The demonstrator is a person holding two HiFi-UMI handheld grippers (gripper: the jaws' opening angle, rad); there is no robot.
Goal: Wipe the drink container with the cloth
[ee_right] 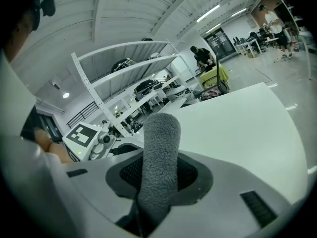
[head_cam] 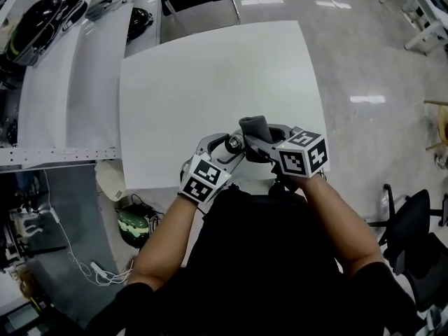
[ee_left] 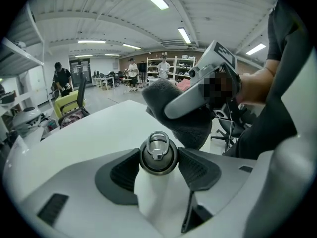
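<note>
At the table (head_cam: 210, 82) edge, left gripper (ee_left: 159, 170) angles bottle (ee_left: 158, 152) toward cloth (ee_right: 159, 157).

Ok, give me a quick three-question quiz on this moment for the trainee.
1. True or false: the right tongs are shut on the grey fluffy cloth.
2. What do the left tongs hold? A) the white bottle with a dark ring-topped cap B) a glass mug C) nothing
3. Fill in: in the head view, both tongs are at the white table's ___ edge (near/far).
Key: 1 true; 2 A; 3 near.
</note>
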